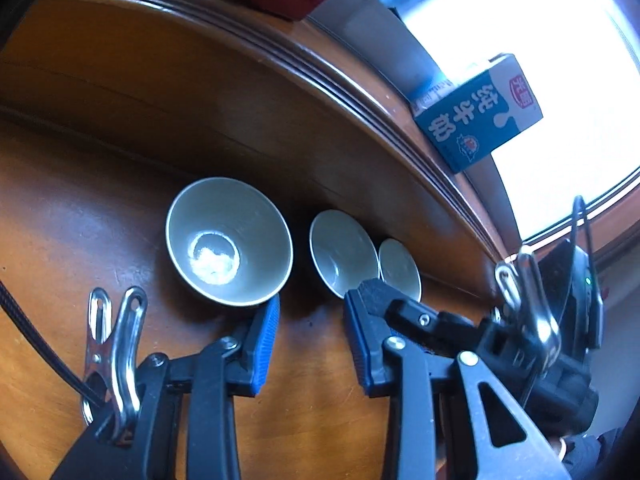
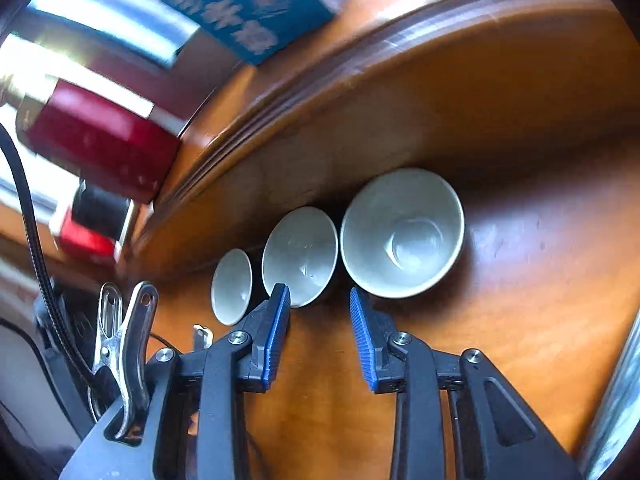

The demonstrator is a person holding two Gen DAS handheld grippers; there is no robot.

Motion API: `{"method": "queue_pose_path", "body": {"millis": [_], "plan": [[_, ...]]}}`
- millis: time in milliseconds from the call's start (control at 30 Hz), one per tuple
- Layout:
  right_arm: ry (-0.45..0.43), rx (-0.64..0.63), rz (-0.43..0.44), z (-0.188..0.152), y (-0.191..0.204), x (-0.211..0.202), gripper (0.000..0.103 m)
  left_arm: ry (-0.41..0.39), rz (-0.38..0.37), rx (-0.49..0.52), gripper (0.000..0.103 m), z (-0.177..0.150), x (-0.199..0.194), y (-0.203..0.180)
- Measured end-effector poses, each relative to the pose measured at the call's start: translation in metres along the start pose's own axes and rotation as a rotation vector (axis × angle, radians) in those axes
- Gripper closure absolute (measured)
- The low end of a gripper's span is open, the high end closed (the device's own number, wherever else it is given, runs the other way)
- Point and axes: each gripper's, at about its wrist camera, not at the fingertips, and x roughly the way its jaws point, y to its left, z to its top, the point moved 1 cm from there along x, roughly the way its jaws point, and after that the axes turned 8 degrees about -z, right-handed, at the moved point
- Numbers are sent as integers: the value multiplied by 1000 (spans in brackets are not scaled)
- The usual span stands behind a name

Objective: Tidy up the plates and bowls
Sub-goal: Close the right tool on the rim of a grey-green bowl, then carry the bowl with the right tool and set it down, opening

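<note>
Your three bowls sit in a row on the wooden table, tucked against the raised wooden ledge behind them. From your right wrist camera the large bowl lies at 1 o'clock just beyond the tongs, the middle bowl at 12 o'clock, and the small bowl at 10 o'clock. Whether their rims touch cannot be told. Your right tongs stand wide apart, holding nothing, their tips just short of the middle and large bowls.

Your left tongs are also spread wide and empty; the left blue pad sits right at the large bowl's near rim. In that view your other tool crosses in from 3 o'clock, covering part of the small bowl.

On the ledge stand a blue milk carton and a red box, well clear of the bowls.
</note>
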Motion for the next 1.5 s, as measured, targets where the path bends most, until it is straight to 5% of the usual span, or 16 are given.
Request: {"method": "queue_pose_path", "body": {"millis": [167,233,367,500,633,833,1067,1500], "plan": [[36,122,-5,2,-8,10,71,-4,-3,-22,66,-9,-1,1],[34,100,-21,4,-2,13,73,-4,-7,-30,66,-8,3,0],[91,49,-46,-6,8,17,94,-29,-46,-55,66,-8,-6,2],[102,14,-79,-23,11,10,96,-34,-28,-22,67,-15,-14,-4],[100,13,-114,-31,13,1,97,64,109,88,96,-25,-7,-18],[187,-37,-134,-57,21,-2,96,196,196,171,97,-50,-17,-30],[318,-50,-166,-84,30,2,92,351,154,130,96,-76,-29,-25],[356,101,-102,-142,7,-34,91,450,167,79,95,-123,-56,-36]]}}
